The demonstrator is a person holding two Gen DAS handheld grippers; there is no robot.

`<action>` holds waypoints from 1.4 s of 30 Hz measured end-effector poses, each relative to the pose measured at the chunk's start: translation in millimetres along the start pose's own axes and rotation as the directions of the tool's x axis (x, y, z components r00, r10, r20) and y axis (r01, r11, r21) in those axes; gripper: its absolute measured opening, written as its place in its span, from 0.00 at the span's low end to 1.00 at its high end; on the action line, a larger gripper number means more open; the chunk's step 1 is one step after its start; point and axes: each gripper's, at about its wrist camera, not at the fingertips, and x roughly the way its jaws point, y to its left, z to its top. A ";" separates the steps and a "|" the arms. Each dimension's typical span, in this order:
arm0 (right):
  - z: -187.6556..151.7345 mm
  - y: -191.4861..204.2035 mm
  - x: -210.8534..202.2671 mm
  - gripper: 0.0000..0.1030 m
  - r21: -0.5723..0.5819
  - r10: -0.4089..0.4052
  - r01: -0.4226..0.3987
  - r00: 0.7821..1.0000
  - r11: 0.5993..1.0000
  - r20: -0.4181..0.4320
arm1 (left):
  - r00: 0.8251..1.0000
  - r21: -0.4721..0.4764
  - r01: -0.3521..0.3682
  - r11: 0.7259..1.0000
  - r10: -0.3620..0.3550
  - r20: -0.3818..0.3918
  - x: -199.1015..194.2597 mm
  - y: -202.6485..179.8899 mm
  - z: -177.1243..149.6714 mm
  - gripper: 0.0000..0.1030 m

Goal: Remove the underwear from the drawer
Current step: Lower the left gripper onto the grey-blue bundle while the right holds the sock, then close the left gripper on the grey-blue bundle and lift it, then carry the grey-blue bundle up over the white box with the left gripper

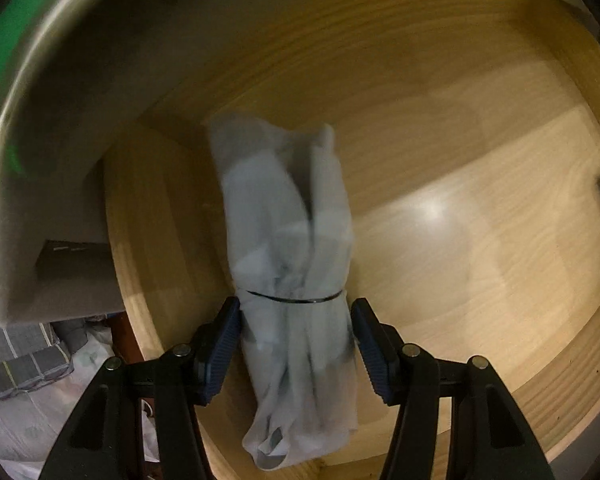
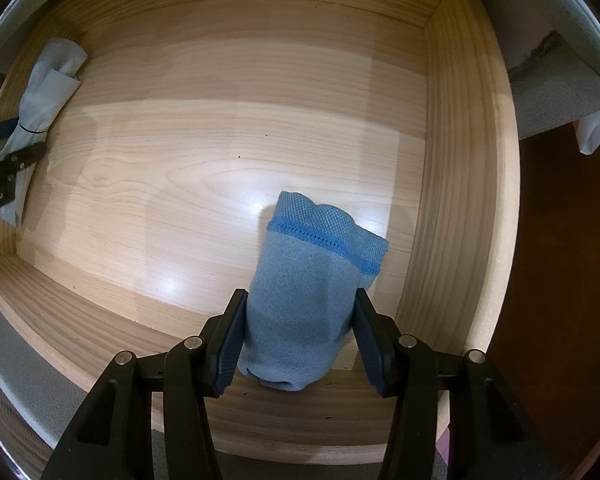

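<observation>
Both of your hands were inside the open wooden drawer point(image 2: 460, 160), each at a rolled garment; the step in hand was the grasp itself, ahead of any lift.

Right tongs point(image 2: 298, 336): pointed down at the bottom centre of the right wrist view, standing part open. Their pads lay along both flanks of the blue roll of underwear point(image 2: 312, 288), with no gap visible on either side, so I judged it gripped. The roll's darker blue band sat toward mid-frame, and its lower end lay at the drawer's near wall.

Left tongs point(image 1: 296, 344): about half open, astride the pale grey roll of underwear point(image 1: 288, 240), which a thin black band point(image 1: 296, 299) bound near the middle. The left pad appeared to meet the cloth; the right pad appeared to stand just clear. The picture was blurred, so I could not tell whether the grip was made. This roll lay at centre frame, close to the drawer's left wall.

In the right wrist view the grey roll and the left tongs showed at the far left edge, well apart from the blue roll.

Next move, in my judgement: you needed to close the left tongs firmly on the grey roll, then raise both rolls above the drawer walls. Soft cloth could slip from a loose hold.
</observation>
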 end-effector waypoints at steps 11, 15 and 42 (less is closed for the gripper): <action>-2.4 -1.9 7.8 0.47 0.006 0.009 -0.009 1.000 1.000 0.009 | 0.991 -0.021 0.121 0.992 -0.122 -0.057 -3.9 2.1 13.8 0.56; -3.0 -3.6 6.8 0.47 0.008 0.013 -0.013 1.000 1.000 0.012 | 0.988 -0.044 0.129 0.991 -0.132 -0.075 -4.6 4.1 18.2 0.56; -5.5 -9.9 4.5 0.46 0.011 0.021 -0.021 1.000 1.000 0.007 | 0.974 -0.154 0.126 0.980 -0.152 -0.166 -9.9 17.8 -13.3 0.44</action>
